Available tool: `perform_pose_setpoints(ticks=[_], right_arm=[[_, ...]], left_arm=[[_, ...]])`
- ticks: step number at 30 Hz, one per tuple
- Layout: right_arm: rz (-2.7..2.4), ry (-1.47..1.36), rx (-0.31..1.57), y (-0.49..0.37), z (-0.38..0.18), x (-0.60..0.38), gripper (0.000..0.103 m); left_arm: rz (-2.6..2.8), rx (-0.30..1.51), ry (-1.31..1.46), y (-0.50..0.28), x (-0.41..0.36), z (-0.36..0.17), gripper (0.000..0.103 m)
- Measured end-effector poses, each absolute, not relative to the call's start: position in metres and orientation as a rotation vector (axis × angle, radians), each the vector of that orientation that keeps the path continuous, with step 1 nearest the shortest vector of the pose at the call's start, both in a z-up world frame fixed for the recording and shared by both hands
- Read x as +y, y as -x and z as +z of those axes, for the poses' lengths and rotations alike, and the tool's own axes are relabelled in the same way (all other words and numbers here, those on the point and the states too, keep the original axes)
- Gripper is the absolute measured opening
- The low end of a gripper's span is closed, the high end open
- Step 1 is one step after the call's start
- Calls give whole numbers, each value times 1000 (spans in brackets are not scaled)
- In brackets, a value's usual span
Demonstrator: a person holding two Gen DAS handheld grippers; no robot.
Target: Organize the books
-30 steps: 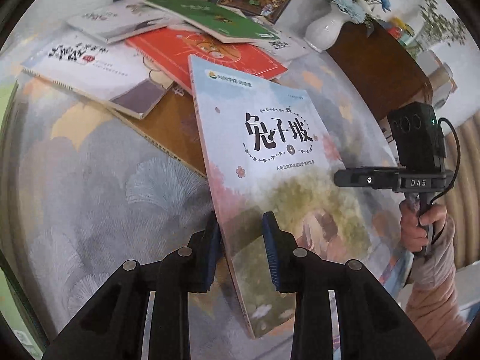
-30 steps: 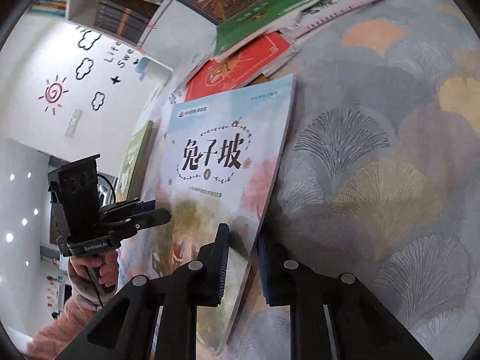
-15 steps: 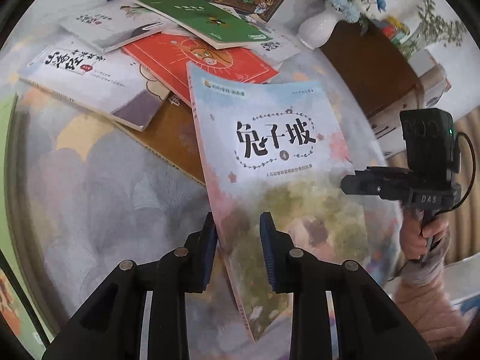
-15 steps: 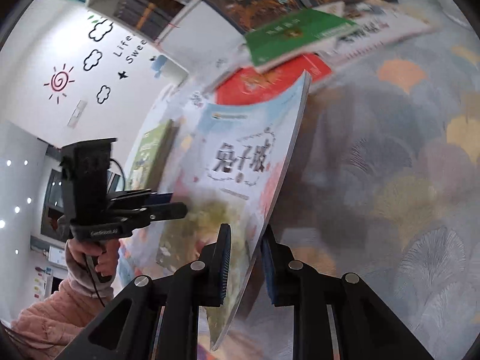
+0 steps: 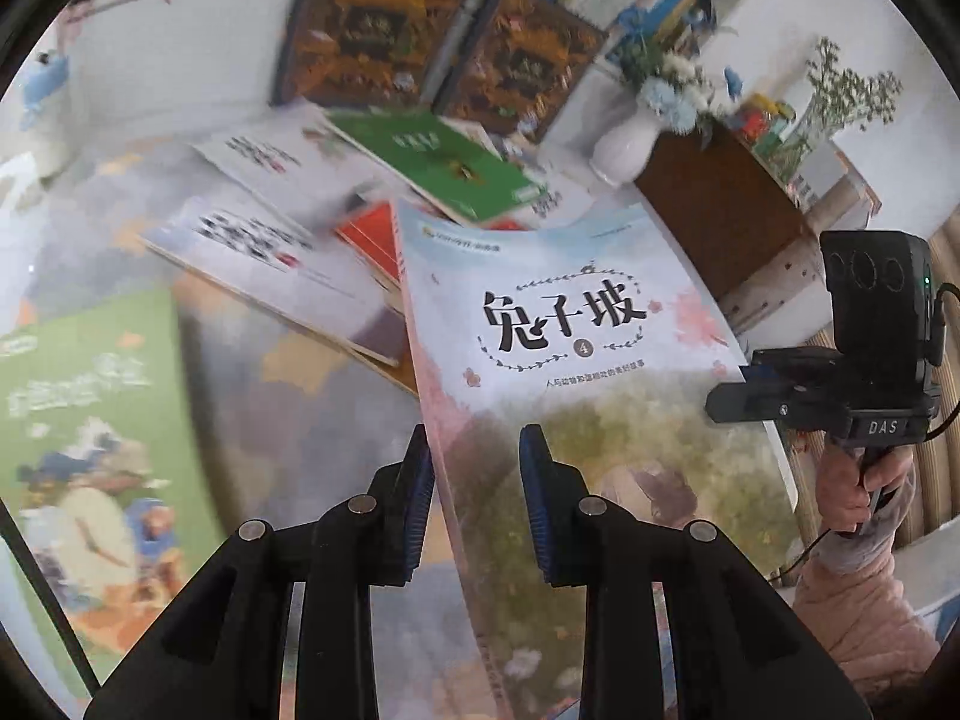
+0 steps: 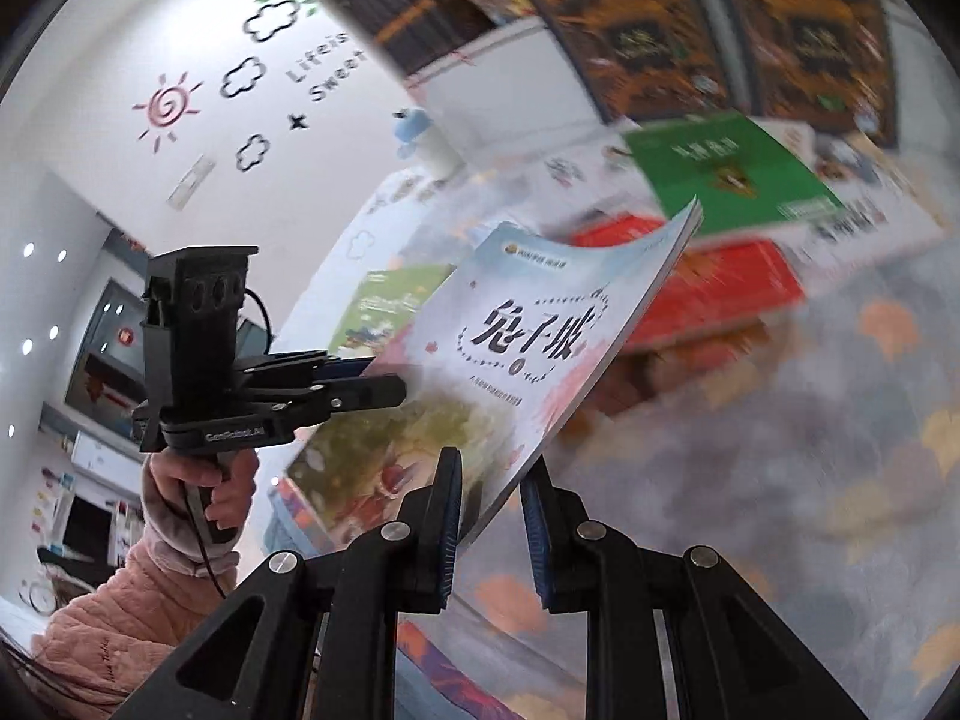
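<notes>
Fingers of the left gripper [image 5: 474,480] pinched the near left edge of the pale blue rabbit-hill book [image 5: 570,360], nearly shut on it. Likewise the right gripper [image 6: 491,516] clamped its opposite edge, the book tilted above the patterned cloth [image 6: 810,450]. Beyond lay a green book [image 5: 444,162], a red book [image 6: 720,294] and a white vase [image 5: 624,147].

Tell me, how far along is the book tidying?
Early, it seems. Done: dark books already stand against the shelf. In hand: both grippers, left and right, hold the pale blue book lifted off the cloth. Left: the green book, red book and others lie scattered.
</notes>
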State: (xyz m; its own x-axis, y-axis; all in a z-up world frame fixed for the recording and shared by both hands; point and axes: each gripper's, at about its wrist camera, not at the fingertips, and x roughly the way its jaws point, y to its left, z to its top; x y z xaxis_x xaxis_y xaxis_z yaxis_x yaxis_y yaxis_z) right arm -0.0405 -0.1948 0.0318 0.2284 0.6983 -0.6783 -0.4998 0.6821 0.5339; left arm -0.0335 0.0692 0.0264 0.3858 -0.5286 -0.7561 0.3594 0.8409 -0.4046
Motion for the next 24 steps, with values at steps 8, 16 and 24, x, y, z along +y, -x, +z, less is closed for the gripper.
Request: perform_pose_setpoints(ticks=[8, 16, 24], right_arm=[[903, -150, 1015, 32, 42, -131, 20], [971, -107, 1038, 13, 26, -66, 20], [1030, -119, 1082, -3, 5, -16, 20]], left_arm=[[-474, 946, 222, 32, 134, 48, 25], [-350, 873, 204, 35, 179, 54, 25], [-263, 855, 241, 38, 222, 44, 25]])
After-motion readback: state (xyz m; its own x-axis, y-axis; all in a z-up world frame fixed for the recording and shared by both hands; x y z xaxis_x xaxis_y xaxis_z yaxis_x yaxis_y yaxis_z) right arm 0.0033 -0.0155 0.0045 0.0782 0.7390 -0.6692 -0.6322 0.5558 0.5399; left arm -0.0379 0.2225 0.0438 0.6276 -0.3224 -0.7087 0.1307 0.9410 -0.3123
